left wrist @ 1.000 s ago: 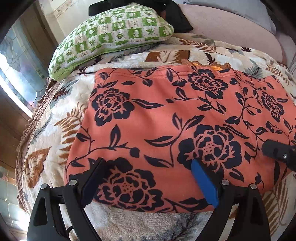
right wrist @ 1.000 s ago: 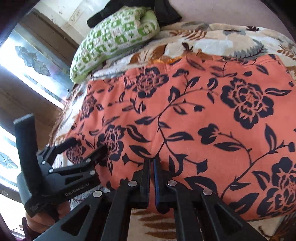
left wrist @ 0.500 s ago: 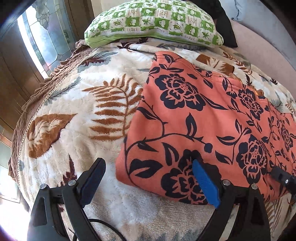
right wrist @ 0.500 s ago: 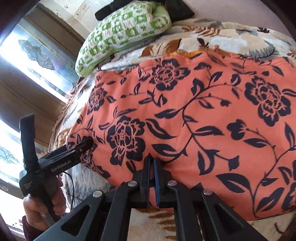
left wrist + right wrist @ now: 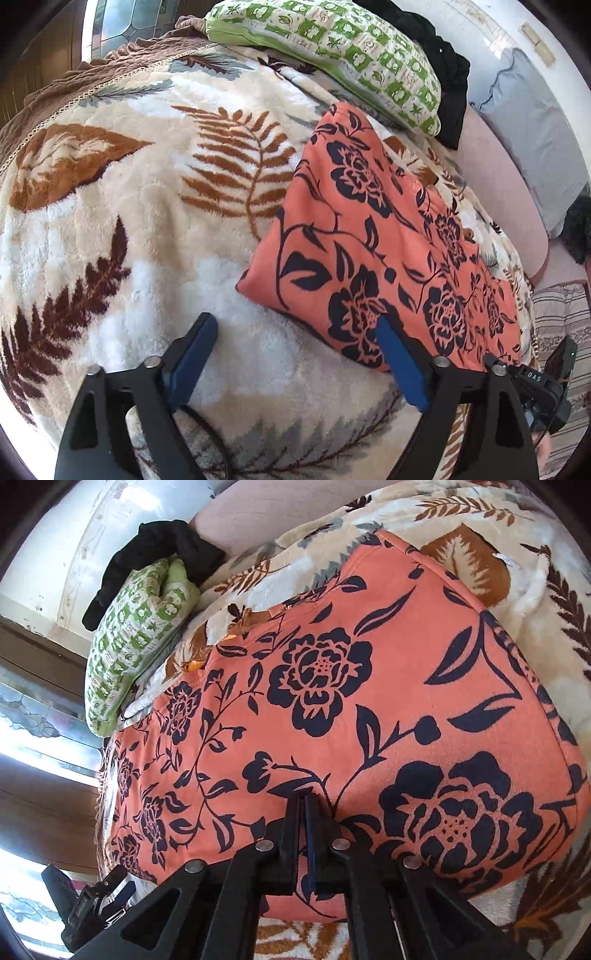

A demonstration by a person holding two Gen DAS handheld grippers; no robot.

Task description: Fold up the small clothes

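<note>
The orange floral garment (image 5: pixel 388 236) is seen flat on the bed's leaf blanket (image 5: pixel 147 221), long axis running away rightward — the left tool (image 5: pixel 295 354), spread wide and empty, sits off its near-left corner, while the right tool (image 5: pixel 306 834) is clamped on the near edge.

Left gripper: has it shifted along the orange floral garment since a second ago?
Yes. The left gripper slid left, off the orange floral garment corner; now mostly over the leaf-print fleece blanket.
</note>
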